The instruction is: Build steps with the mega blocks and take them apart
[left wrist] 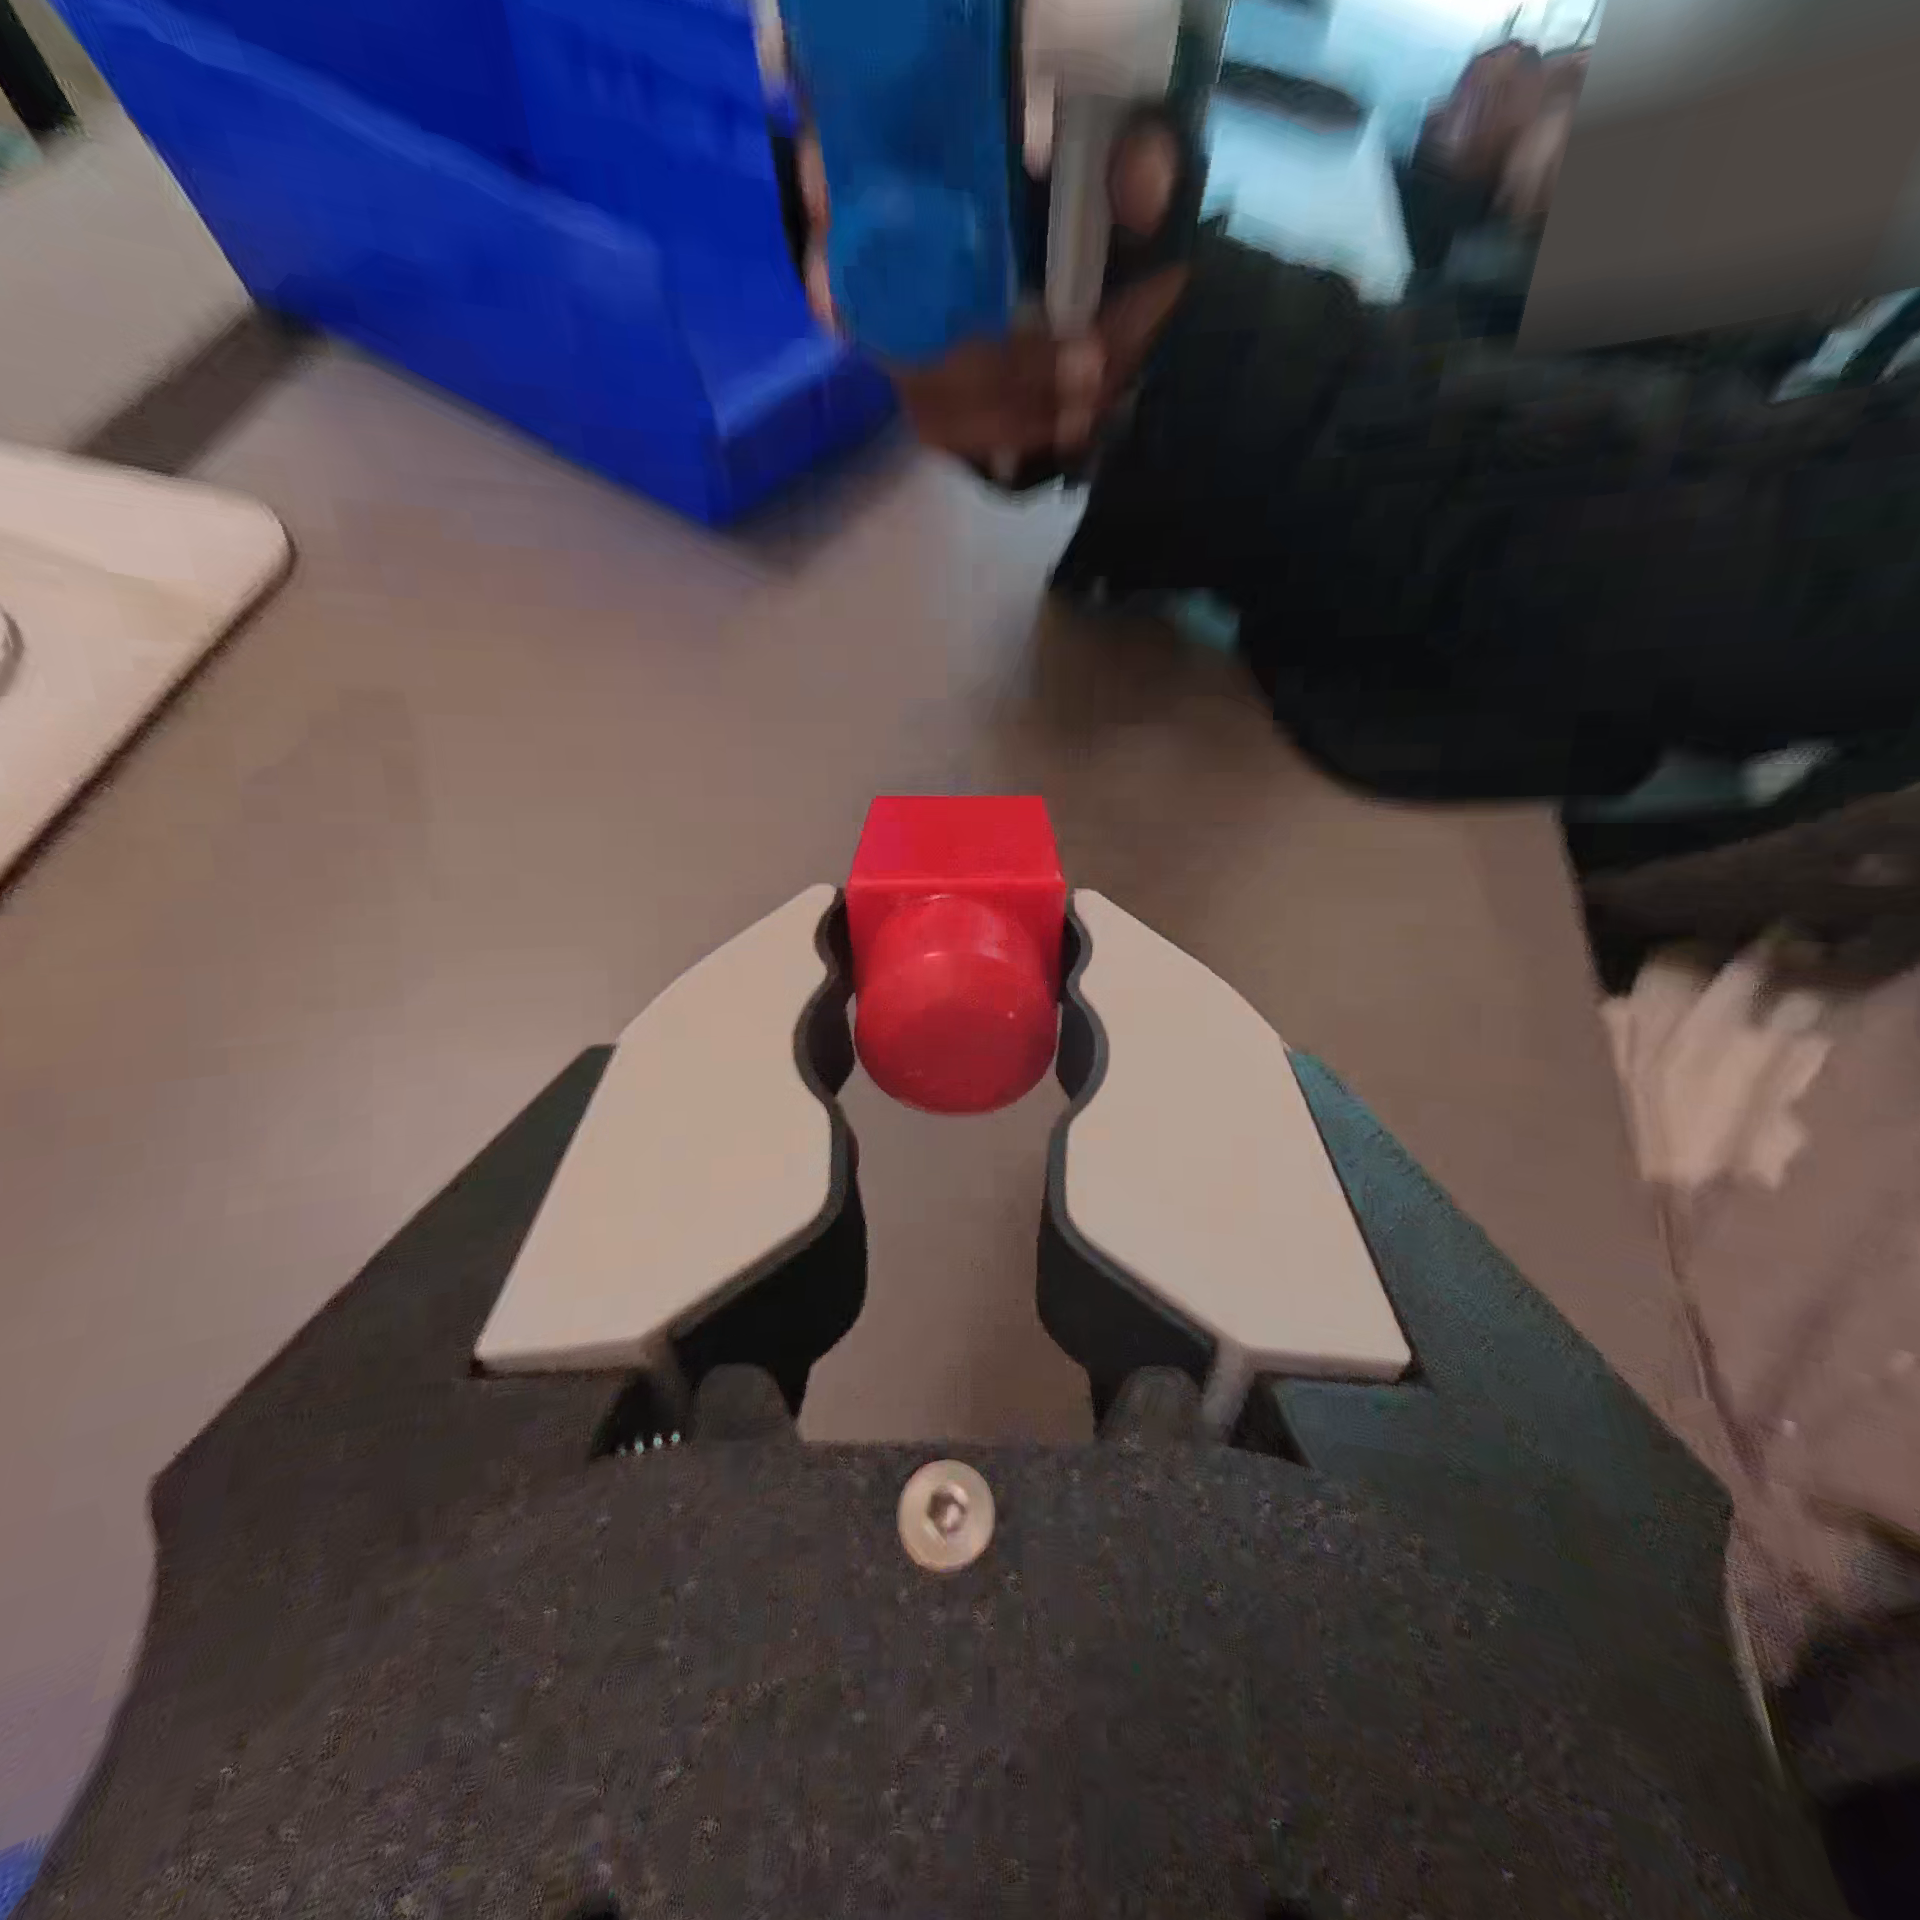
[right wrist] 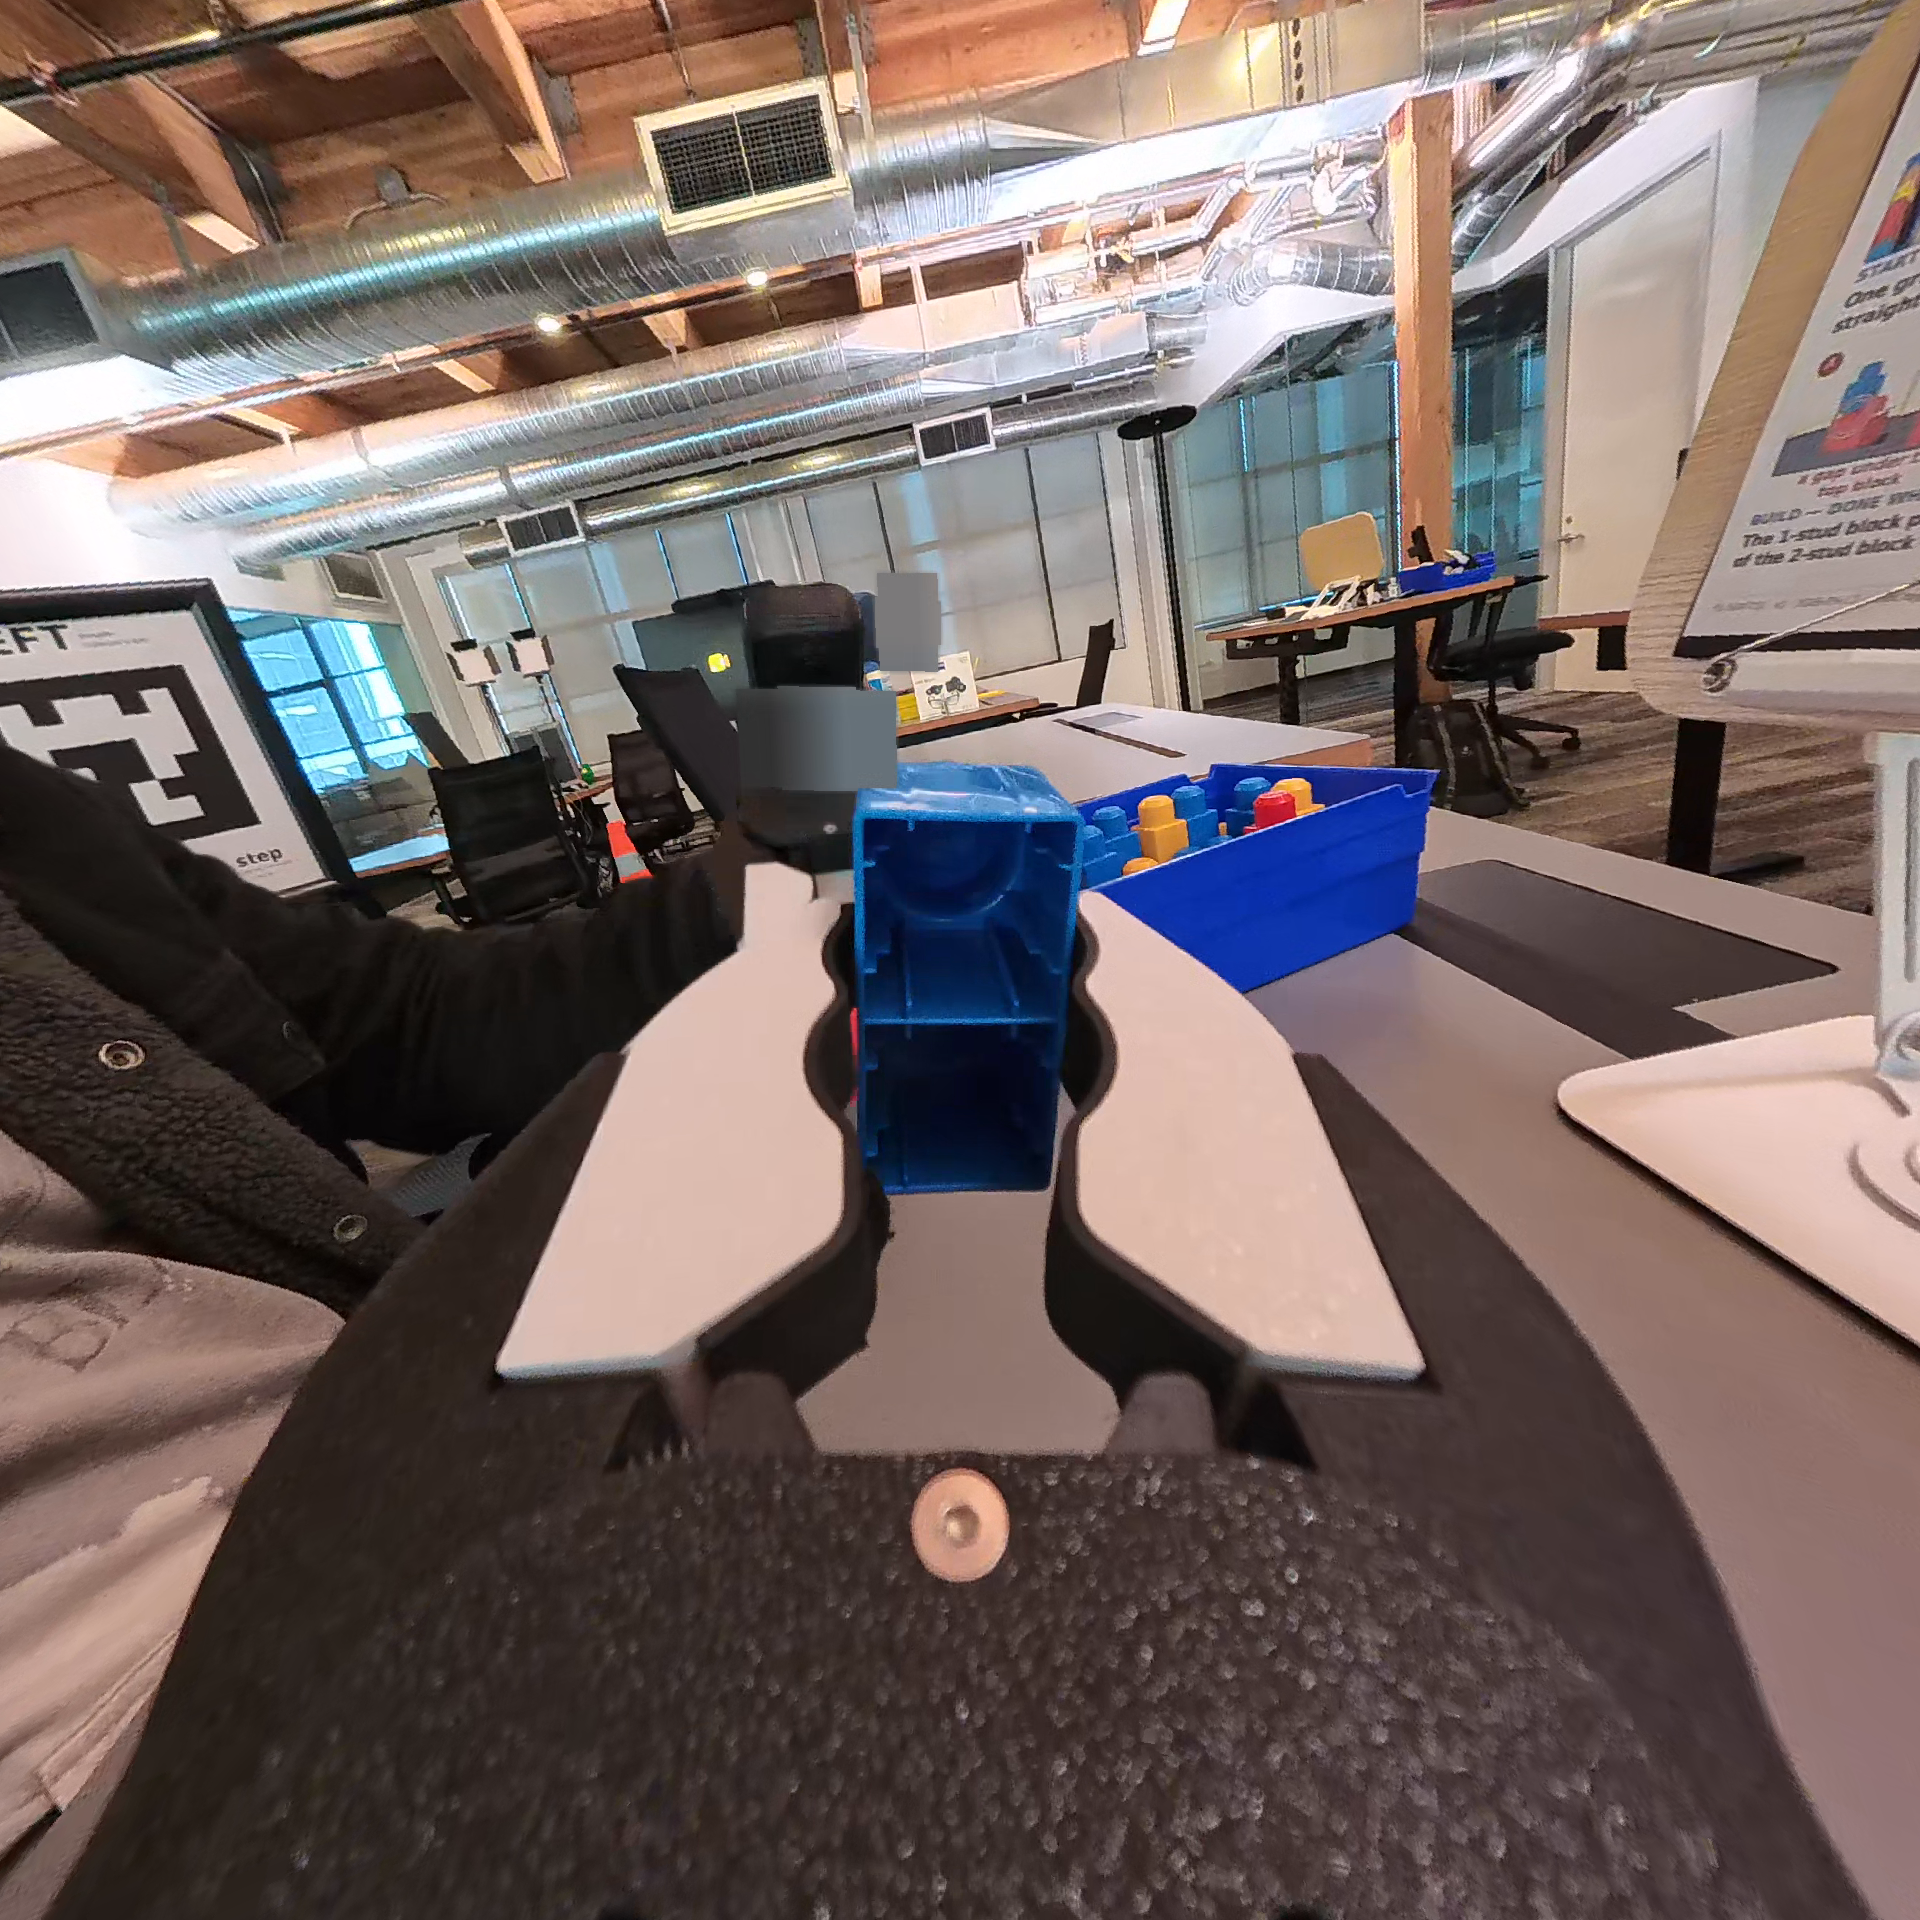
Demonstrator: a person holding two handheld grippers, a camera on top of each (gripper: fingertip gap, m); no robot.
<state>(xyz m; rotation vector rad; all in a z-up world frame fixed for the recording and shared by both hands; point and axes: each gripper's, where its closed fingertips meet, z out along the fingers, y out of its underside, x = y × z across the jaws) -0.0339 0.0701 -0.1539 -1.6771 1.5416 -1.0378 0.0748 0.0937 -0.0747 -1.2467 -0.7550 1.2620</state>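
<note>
Mega blocks both gripped: left tongs (left wrist: 956, 977) pinch a small red one-stud plastic block (left wrist: 951, 883), right tongs (right wrist: 961, 997) clamp a hollow blue two-stud block (right wrist: 961, 997); best to line stud and socket up squarely before pressing.

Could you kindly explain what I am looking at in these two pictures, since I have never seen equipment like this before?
There is no robot here: a person holds a handheld gripper in each hand, and each carries a camera looking forward along its two fingers.

The left wrist view shows the left gripper shut on a small red block, its single stud pointing back at the camera, above a grey table.

The right wrist view shows the right gripper shut on a longer blue block, whose hollow underside faces the camera. Behind it on the table sits a blue bin with more blocks in blue, yellow and red. At left is the person's dark sleeve; at right a stand's white base.
</note>
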